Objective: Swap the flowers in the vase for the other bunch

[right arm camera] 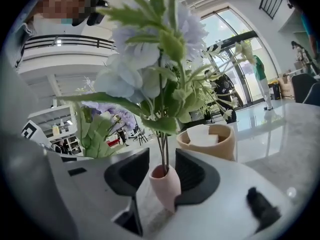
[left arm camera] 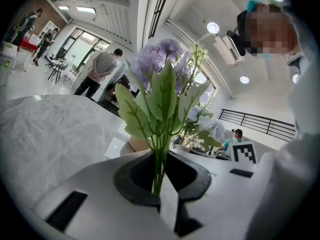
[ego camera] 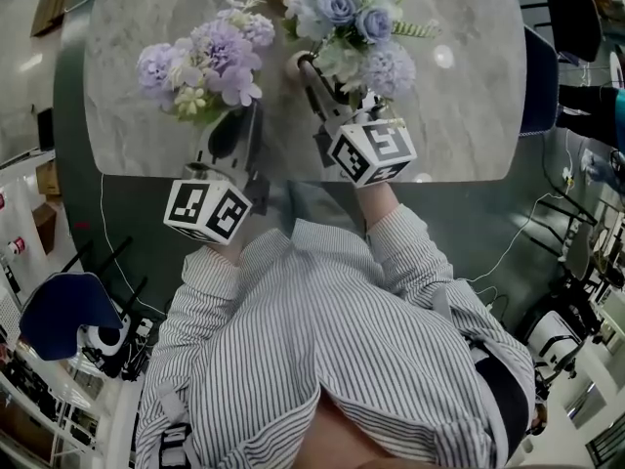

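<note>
The small pink narrow-mouthed, ceramic-looking vase [right arm camera: 165, 184] has the pale blue-and-white bunch of artificial flowers [right arm camera: 150, 69] standing in it, stems down through the mouth. The other bunch, the lilac-purple artificial flowers w/ green leaves [left arm camera: 160, 64], is in no vase and held up off the grey marble-look tabletop [ego camera: 137, 27].

So we read the job as part-way at best: one bunch in, one in hand. Which is the newcomer we can't settle from this alone. If the blue bunch is the original, it's yet to come out and the purple yet to go in. If the purple is the original, only putting it down is left.

Vase vs tool: it stands btw the jaws of the right gripper [right arm camera: 162, 171], approx upright w/ a slight lean. Those jaws are spread wide, w/ a clear gap on one side. On the other side the vase may brush the pad, but the wide-angle view is poor there, so we take it as not clamped.

The left gripper [left arm camera: 161, 184] is nearly closed, pinched on the purple bunch's thin green stems, blooms up. In the head view the bunches sit side by side, near but apart, purple on our left. A tan round cup [right arm camera: 210, 139] w/ white cards inside stands just beyond the vase.
</note>
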Action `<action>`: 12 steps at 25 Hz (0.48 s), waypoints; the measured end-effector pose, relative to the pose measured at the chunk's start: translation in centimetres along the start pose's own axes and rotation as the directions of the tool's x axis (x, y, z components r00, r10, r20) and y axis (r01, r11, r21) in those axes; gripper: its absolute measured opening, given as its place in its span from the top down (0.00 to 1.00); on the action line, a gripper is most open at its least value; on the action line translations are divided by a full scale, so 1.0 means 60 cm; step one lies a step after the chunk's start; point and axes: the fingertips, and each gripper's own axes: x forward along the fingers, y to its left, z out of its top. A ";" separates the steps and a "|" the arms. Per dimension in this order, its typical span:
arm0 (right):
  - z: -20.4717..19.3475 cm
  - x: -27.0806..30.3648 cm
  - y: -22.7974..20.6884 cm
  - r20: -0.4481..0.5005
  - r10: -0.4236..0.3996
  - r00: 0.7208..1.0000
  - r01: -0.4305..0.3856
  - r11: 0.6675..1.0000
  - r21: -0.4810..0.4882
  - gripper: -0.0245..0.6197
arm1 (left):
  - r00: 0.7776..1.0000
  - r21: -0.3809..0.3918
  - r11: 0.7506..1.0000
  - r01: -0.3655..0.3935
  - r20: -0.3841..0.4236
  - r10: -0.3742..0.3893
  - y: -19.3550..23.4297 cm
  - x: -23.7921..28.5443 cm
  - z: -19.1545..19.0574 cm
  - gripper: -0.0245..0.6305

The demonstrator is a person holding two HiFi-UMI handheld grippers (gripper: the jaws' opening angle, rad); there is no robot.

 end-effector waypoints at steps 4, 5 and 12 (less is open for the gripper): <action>-0.003 0.001 -0.002 -0.008 0.002 1.000 -0.002 1.000 -0.004 0.72 | 1.000 0.000 1.000 -0.003 -0.001 0.003 0.000 -0.001 0.000 0.89; -0.003 0.000 -0.002 -0.009 0.002 1.000 -0.002 1.000 -0.007 0.73 | 1.000 -0.001 1.000 -0.005 -0.001 0.005 -0.001 -0.001 0.000 0.89; 0.010 -0.002 -0.001 0.001 -0.015 1.000 0.015 0.999 -0.037 0.85 | 1.000 -0.007 1.000 -0.014 -0.008 0.014 -0.004 -0.004 0.002 0.89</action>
